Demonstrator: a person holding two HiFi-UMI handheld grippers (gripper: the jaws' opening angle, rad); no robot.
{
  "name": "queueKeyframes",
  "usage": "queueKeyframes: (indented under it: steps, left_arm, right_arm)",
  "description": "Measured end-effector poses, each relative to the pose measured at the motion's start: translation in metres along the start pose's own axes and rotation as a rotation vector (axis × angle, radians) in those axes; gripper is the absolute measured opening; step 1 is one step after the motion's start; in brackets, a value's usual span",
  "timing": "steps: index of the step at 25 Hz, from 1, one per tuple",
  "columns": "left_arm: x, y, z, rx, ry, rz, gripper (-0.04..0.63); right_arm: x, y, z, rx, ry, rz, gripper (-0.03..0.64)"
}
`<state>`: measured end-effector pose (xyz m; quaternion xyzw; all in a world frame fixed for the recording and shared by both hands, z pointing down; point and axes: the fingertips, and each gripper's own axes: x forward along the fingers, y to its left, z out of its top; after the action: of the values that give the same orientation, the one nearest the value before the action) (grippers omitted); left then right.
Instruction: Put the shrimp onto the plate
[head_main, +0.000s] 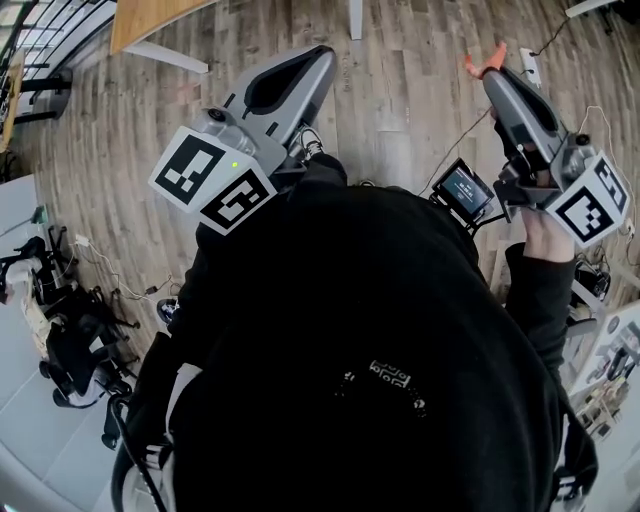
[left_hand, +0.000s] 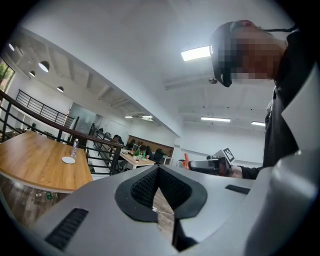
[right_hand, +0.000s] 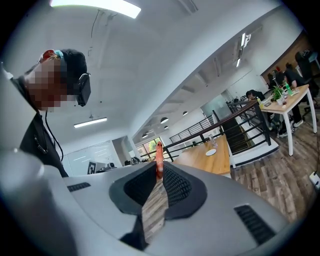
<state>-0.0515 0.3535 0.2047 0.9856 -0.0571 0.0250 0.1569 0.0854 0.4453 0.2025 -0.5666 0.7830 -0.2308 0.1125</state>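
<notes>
Head view: the right claw (head_main: 497, 76) pinches the orange shrimp (head_main: 485, 60) at its tips, its tail poking past them, out over open wooden floor (head_main: 400, 90) and well apart from the counter (head_main: 150, 18). The left claw (head_main: 320, 58) is pressed together on nothing. Left gripper view: the white plate (left_hand: 68, 160) lies near the counter's edge by the railing (left_hand: 60, 127).
</notes>
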Motion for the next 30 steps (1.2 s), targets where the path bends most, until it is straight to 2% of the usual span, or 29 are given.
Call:
queueKeyframes:
  steps: [6, 12, 17, 25, 30]
  left_arm:
    - [0.021, 0.021, 0.011, -0.029, -0.006, -0.044, 0.005]
    - [0.027, 0.06, 0.023, 0.0, 0.032, -0.051, 0.005]
    - [0.032, 0.088, 0.032, -0.004, 0.043, -0.06, 0.005]
    - [0.009, 0.153, 0.042, -0.024, 0.042, -0.011, 0.006]
    - [-0.015, 0.225, 0.043, -0.053, 0.026, 0.007, 0.005]
  right_arm:
    - [0.016, -0.023, 0.013, 0.025, -0.018, -0.03, 0.052]
    - [0.053, -0.032, 0.024, 0.039, -0.022, -0.043, 0.052]
    - [0.085, -0.041, 0.036, 0.051, -0.023, -0.049, 0.052]
    - [0.159, -0.044, 0.035, 0.048, 0.043, -0.015, 0.052]
    - [0.238, -0.043, 0.025, 0.041, 0.071, -0.006, 0.052]
